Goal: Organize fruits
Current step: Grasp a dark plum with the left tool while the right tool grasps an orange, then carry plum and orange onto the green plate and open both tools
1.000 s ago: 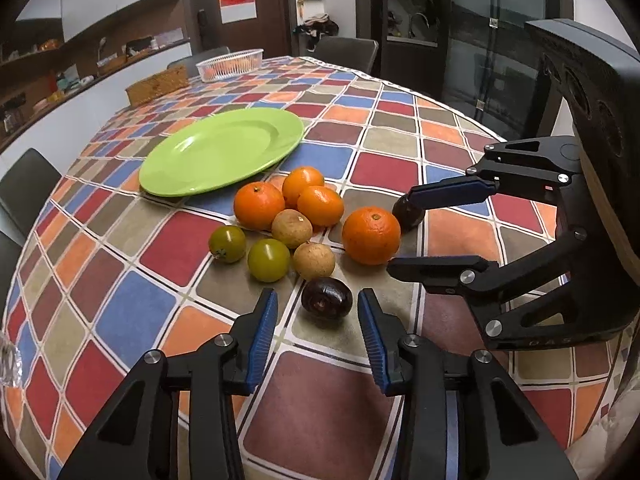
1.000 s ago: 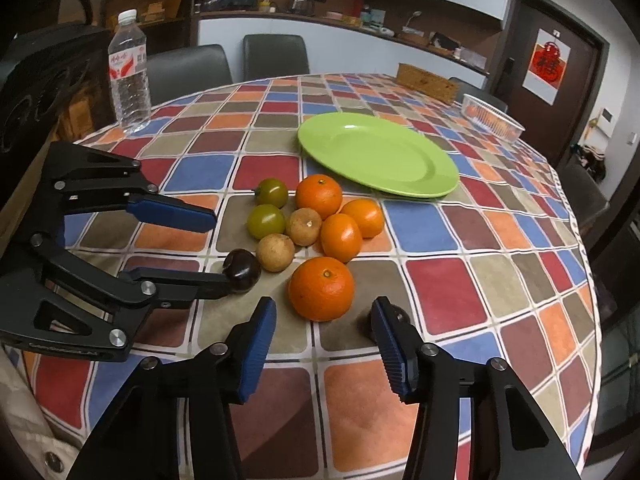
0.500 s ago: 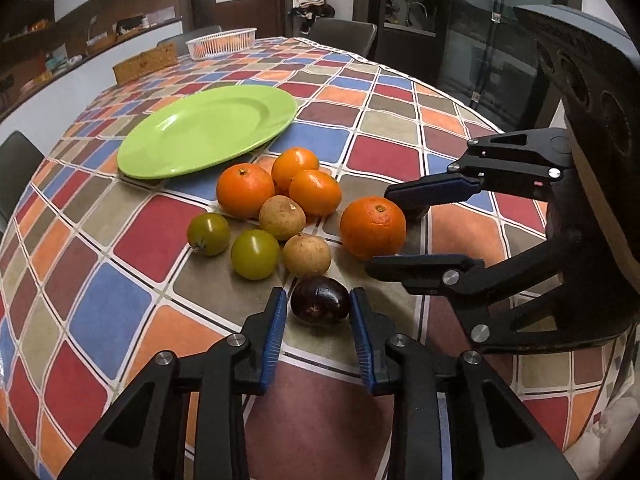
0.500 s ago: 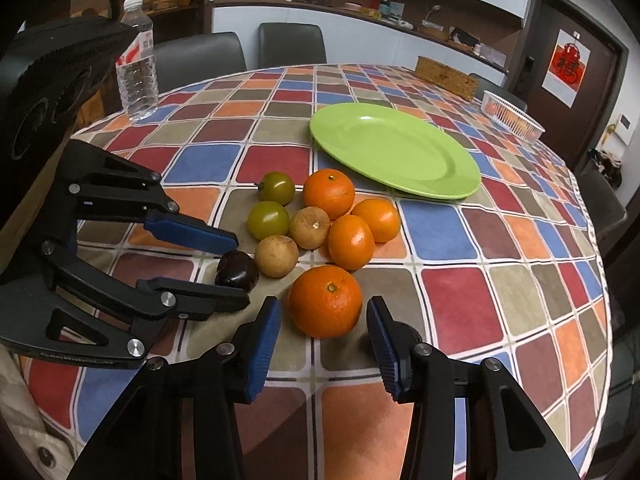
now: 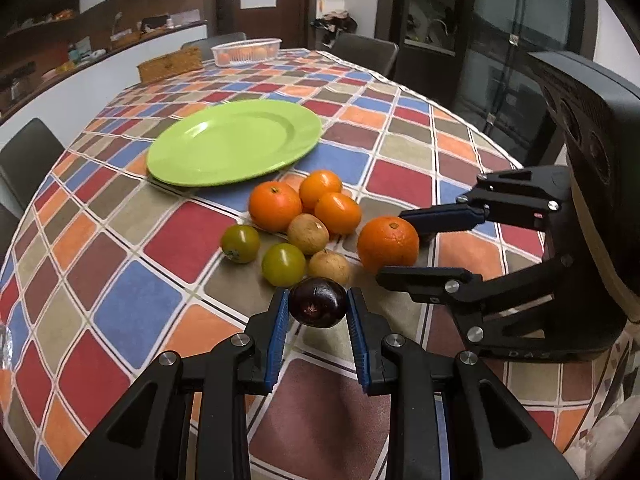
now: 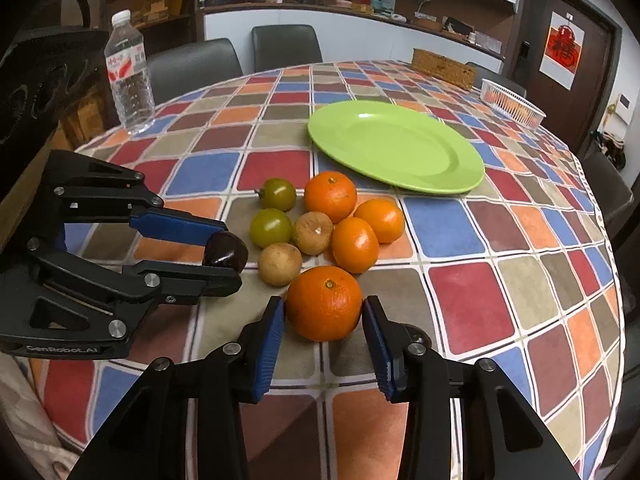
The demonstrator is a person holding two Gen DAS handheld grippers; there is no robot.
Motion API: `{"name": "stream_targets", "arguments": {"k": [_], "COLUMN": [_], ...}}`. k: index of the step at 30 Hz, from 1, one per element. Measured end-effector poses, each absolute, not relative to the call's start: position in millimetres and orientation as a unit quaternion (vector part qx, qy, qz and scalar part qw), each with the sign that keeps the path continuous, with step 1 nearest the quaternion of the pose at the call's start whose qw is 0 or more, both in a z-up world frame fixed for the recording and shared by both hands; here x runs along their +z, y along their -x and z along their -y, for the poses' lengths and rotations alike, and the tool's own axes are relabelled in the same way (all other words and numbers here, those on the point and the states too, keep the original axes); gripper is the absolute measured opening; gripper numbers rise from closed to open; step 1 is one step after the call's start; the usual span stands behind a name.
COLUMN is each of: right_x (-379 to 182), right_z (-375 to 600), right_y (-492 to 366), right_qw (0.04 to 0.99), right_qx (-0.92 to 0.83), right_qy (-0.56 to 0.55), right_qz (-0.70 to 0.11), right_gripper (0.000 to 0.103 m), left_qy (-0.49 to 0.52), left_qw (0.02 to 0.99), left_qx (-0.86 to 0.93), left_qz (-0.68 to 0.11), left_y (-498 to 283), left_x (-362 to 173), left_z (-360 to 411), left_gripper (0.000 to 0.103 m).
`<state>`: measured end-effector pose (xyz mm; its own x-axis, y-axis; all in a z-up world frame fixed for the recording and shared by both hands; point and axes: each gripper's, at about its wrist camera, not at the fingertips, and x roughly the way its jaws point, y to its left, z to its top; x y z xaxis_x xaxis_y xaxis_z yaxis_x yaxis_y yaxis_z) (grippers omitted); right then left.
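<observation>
My left gripper (image 5: 318, 305) is shut on a dark purple plum (image 5: 318, 307), which also shows in the right wrist view (image 6: 226, 253). My right gripper (image 6: 323, 311) is shut on a large orange (image 6: 324, 303), seen from the left wrist too (image 5: 387, 243). Beyond them lie three smaller oranges (image 6: 330, 196), two green fruits (image 6: 271, 227) and two brown fruits (image 6: 312, 232) in a cluster. An empty green plate (image 6: 396, 146) sits behind the cluster on the checked tablecloth.
A water bottle (image 6: 130, 74) stands at the table's far left edge. A white basket (image 6: 512, 102) with fruit and a wicker box (image 6: 442, 68) sit at the far side. Dark chairs (image 6: 192, 68) ring the round table.
Both grippers moved forward and closed: the left jaws shut on the plum, the right jaws shut on the large orange.
</observation>
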<state>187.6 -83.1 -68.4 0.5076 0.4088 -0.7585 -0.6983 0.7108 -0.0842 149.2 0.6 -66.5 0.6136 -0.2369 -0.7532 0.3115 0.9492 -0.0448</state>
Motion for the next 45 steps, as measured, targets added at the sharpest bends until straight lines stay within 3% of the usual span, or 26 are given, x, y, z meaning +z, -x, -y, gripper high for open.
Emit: {"name": "stream_targets", "arguments": {"k": [23, 45], "right_x": [-9, -14], "right_z": [84, 55], "right_y": [-195, -322], "right_qw": [0.891, 0.874], "right_qx": [0.293, 0.264], "right_qy": [0.130, 0.123], "right_qz": [-0.321, -0.390], "right_gripper": [0.041, 0.041], "left_qy": [-0.012, 0.030], "left_qw": [0.933, 0.905], "left_qx": [-0.105, -0.097], "left_qz": [-0.345, -0.414], "left_y": [-166, -297], "left_x": [-13, -28], "left_z": [-22, -58], "left_gripper": [0.029, 0.029]}}
